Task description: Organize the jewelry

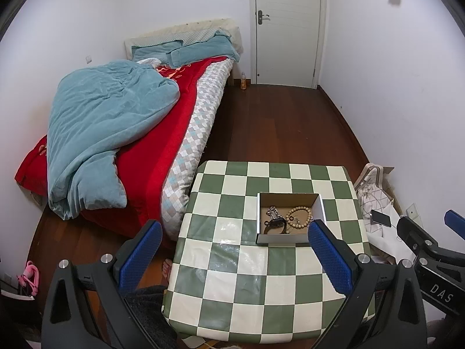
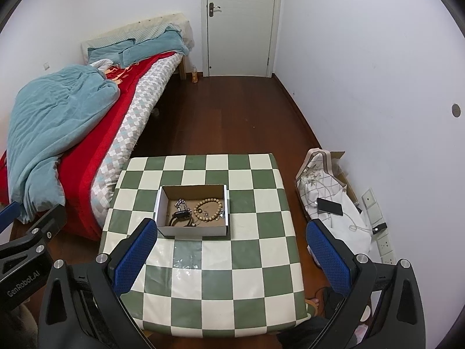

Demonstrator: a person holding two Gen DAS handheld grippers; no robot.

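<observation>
From the left wrist view, the left gripper (image 1: pixel 235 250) is hovering above the near part of a small table covered in a green-and-cream checked cloth (image 1: pixel 232 276), its two blue-padded fingers (image 1: pixel 139 256) spread wide apart and gripping nothing. A shallow white cardboard box with a brown inside (image 1: pixel 290 238) is sitting on the cloth just beyond the right-hand finger. Inside it, a silver chain (image 1: pixel 272 211) is lying at the left, a black band-like piece (image 1: pixel 276 223) is lying in front of the chain, and a bracelet of round tan wooden beads (image 1: pixel 299 217) is lying at the right. The right gripper (image 1: pixel 436 241) is showing at the right edge, beside the table, over a white patterned bag with a black phone (image 1: pixel 381 218) on it.

From the right wrist view, the right gripper (image 2: pixel 232 250) is hanging over the near right part of the same table, fingers (image 2: pixel 328 256) likewise wide apart and empty. The box is resting near the table's middle, just past the left-hand finger, with the chain, black piece and beads all inside. A bed with a crumpled teal duvet over a red blanket (image 2: pixel 52 122) is standing to the left, and a closed white door (image 2: pixel 241 23) is facing from the far wall.
</observation>
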